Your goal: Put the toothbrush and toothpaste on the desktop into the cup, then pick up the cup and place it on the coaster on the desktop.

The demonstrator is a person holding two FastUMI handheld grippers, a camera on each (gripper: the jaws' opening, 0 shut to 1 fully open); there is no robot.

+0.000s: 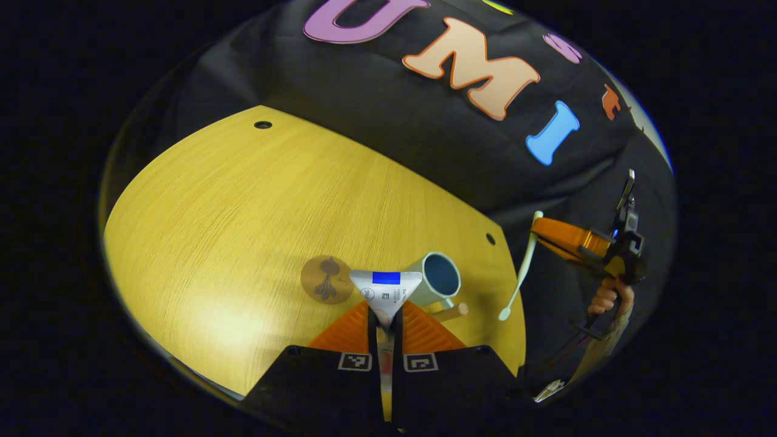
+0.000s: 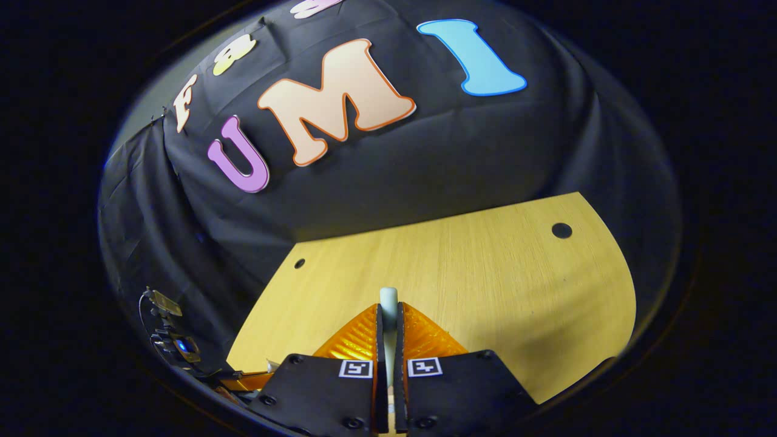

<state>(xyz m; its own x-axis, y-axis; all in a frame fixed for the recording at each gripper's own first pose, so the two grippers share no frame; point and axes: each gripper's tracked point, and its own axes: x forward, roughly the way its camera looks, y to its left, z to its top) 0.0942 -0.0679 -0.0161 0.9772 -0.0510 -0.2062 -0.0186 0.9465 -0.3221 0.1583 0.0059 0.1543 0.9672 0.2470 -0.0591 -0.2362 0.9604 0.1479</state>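
Note:
In the left gripper view my left gripper (image 1: 385, 315) is shut on a white toothpaste tube (image 1: 386, 291), whose flat crimped end points away from me over the desk. Just right of it stands a white cup (image 1: 438, 279) with a blue inside and a handle. A round brown coaster (image 1: 326, 279) lies to the tube's left. Farther right, the other gripper (image 1: 546, 238), held by a hand (image 1: 610, 297), carries a pale toothbrush (image 1: 522, 270) that hangs down beside the desk edge. In the right gripper view my right gripper (image 2: 388, 315) is shut on the toothbrush's end (image 2: 388, 300), above the wooden desk (image 2: 485, 279).
The yellow wooden desk (image 1: 243, 206) has small dark holes (image 1: 263, 125) near its far corners. The black cloth wall stands behind it. In the right gripper view, part of the other gripper's body (image 2: 176, 343) shows low at the left.

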